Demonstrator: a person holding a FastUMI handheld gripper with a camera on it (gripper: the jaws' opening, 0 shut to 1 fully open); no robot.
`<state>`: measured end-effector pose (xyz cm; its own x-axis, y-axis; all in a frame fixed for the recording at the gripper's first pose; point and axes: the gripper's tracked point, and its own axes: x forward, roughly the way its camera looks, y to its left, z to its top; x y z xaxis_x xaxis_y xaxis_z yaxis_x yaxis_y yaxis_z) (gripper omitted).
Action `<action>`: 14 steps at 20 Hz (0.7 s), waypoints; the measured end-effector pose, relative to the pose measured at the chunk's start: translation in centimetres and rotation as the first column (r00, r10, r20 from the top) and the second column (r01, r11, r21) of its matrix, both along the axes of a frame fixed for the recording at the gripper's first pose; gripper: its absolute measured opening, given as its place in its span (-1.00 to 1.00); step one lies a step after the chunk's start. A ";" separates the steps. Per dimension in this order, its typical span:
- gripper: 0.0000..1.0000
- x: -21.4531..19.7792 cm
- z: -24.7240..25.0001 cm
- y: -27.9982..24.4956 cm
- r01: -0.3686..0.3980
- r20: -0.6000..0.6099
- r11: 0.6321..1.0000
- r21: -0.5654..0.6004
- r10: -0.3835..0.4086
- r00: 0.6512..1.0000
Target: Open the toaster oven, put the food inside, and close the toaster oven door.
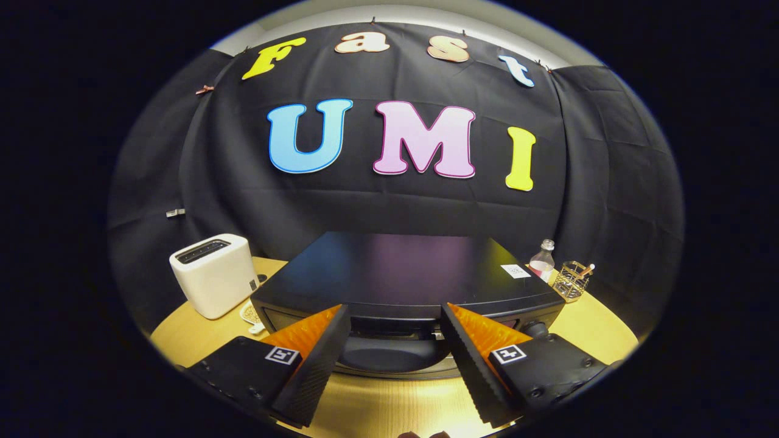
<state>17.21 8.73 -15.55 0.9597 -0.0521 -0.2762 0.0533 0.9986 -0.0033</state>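
Note:
A black toaster oven (401, 267) stands in the middle of the round wooden table (602, 328), seen from above and in front. My gripper (394, 310) is open, with its fingertips (333, 319) level with the oven's top front edge and nothing held between them. Between the fingers I see the oven's dark front with a silvery curved rim (395, 370) low down. Whether the door is up or down I cannot tell. A knob (535, 329) sits at the oven's front right corner. A small pale item (249, 314) lies beside the oven's left corner, partly hidden.
A white slot toaster (213, 274) stands left of the oven. Right of the oven are a small clear bottle (541, 260) and a wire basket (572, 281). Bare table shows below the fingers.

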 end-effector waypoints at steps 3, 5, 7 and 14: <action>0.97 -0.2 -0.7 0.1 0.019 -0.026 0.998 0.054 -0.017 1.000; 0.97 -0.2 -0.6 0.0 0.025 -0.033 0.999 0.045 -0.024 0.999; 0.97 -0.6 -0.6 0.1 0.029 -0.042 0.999 0.038 -0.028 0.999; 0.98 -2.7 -1.3 -0.1 0.029 -0.060 0.998 0.058 -0.026 0.998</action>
